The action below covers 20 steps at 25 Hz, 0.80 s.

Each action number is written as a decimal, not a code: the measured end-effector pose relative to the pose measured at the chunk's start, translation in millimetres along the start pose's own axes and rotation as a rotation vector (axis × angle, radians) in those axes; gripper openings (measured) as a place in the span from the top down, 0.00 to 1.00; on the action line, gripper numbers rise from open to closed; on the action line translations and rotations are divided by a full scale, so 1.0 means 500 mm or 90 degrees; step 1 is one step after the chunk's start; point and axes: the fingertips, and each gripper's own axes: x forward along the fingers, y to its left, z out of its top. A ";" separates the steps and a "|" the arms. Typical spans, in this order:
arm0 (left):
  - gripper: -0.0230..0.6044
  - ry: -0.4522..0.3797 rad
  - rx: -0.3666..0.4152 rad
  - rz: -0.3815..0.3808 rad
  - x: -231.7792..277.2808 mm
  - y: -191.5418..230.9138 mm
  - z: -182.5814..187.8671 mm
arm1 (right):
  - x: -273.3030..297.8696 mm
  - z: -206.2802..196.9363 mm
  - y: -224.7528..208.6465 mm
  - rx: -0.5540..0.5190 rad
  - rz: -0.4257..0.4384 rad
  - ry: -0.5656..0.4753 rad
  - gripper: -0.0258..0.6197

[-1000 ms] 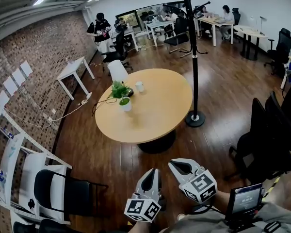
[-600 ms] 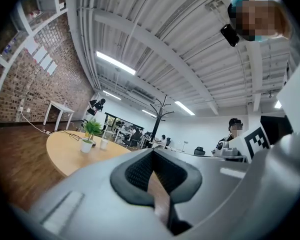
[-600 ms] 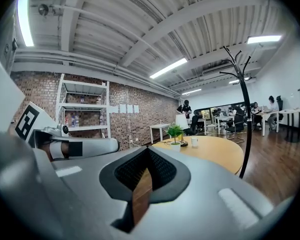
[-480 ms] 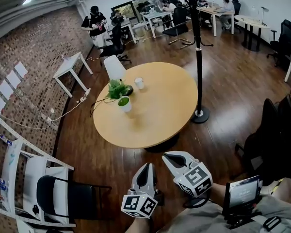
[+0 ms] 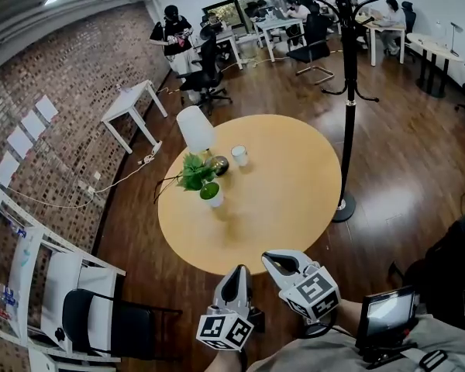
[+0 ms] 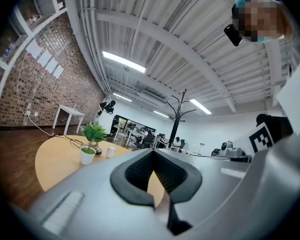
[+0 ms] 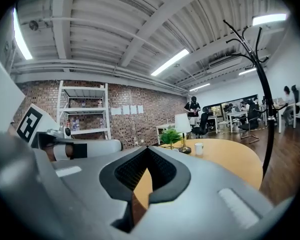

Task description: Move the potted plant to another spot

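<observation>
Head view: the plant, in a white pot, stands near the left edge of the round table, just beside a lamp and near a cup. The left gripper and right gripper hang side by side off the table's near edge, well apart from the plant, both pointing towards the table.

Left gripper view: the left gripper has its jaws pressed together with nothing between them. The plant shows left of the jaw line, across the table, with the cup just beside it.

Right gripper view: the right gripper is likewise closed and empty. The plant sits slightly right of its jaws, near the table's far side, with the lamp close behind.

Judged from this, the approach is the step in hand and no grasp has begun. The next move calls for closing the gap to the left edge, spreading one pair of jaws and taking the pot low on its body, clear of the leaves and the lamp.
</observation>
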 end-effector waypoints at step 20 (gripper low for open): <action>0.96 0.020 -0.012 -0.014 0.263 0.284 0.026 | 0.335 0.005 -0.183 0.008 -0.026 0.026 0.95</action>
